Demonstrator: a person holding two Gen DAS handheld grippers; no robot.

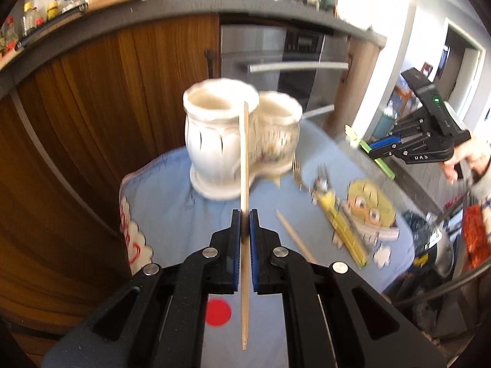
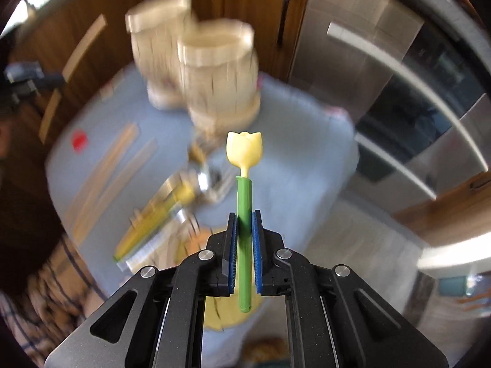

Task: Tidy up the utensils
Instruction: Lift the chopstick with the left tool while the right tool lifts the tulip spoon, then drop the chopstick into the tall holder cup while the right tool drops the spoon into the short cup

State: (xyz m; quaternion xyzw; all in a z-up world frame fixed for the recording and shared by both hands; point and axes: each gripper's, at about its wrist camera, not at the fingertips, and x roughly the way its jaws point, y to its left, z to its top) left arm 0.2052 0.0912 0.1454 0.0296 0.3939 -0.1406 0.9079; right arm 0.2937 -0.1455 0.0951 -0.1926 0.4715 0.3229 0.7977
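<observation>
Left wrist view. Left claw (image 1: 245, 214) clenched on a wooden chopstick (image 1: 244, 159), blue pads pressed to either side of it. The stick runs straight along the claw's axis; its far tip reaches up in front of the rim of the left cup of a white double ceramic holder (image 1: 221, 141), and its near end hangs below the pads over a red dot (image 1: 218, 312) on the cloth. The holder stands at the far side of a table under a light blue cloth (image 1: 172, 214); both cups look empty from here, though blurred. To the right of the holder lie a fork (image 1: 296, 168), a yellow-handled utensil (image 1: 340, 227) and a second chopstick (image 1: 294, 236) just right of the claw. The cloth's left edge drops off near wooden cabinet doors (image 1: 92, 107). Open cloth lies between claw and holder. The right claw (image 1: 376, 150) shows far right, above the table edge, gripping a green-handled piece.

Right wrist view. Right claw (image 2: 244, 214) closed on the green handle of a tulip-headed utensil (image 2: 244, 150); the yellow head points away, toward the holder (image 2: 214, 70), well short of it. The scene is heavily motion-blurred. Chopsticks (image 2: 104, 171) lie on the cloth at left, yellow-handled cutlery (image 2: 159, 214) nearer the middle. A steel oven front (image 2: 399, 107) stands to the right beyond the table edge.
</observation>
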